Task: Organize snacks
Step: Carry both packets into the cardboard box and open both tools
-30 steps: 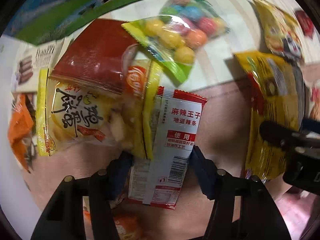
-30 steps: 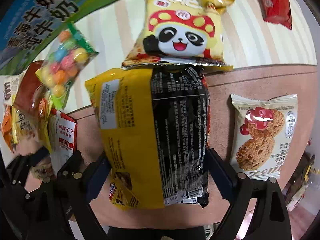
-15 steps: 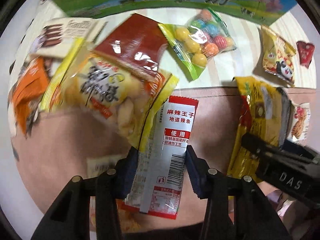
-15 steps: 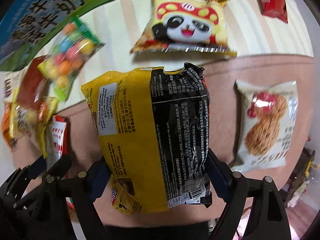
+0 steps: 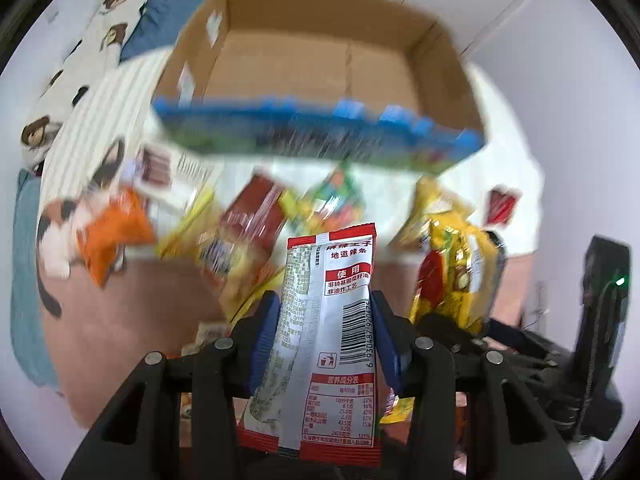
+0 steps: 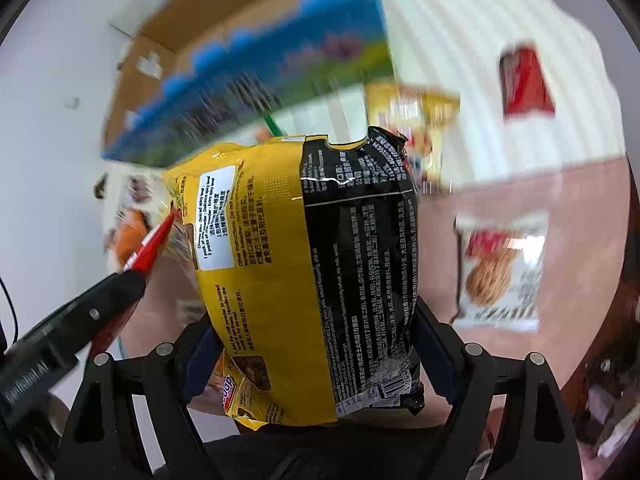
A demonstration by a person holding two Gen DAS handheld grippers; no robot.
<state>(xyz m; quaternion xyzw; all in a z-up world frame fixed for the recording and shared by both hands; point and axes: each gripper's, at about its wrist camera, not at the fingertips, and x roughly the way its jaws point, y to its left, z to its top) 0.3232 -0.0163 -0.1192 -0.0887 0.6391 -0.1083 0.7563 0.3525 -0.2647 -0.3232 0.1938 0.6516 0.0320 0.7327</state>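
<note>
The left gripper (image 5: 325,320) is clamped tight on a slim red-and-silver snack packet (image 5: 326,332), its blue pads pressing both long edges, and holds it in the air above the pink and striped surface (image 5: 120,320) where the other snacks lie blurred. The right gripper (image 6: 316,344) stands wide with its jaws closed against the sides of a bulky yellow-and-black noodle pack (image 6: 304,272), which it holds clear of the surface beside a loose biscuit packet (image 6: 500,272). Beyond both packets an open cardboard box (image 5: 320,64) with a blue-and-green printed front sits empty-looking at the far edge.
</note>
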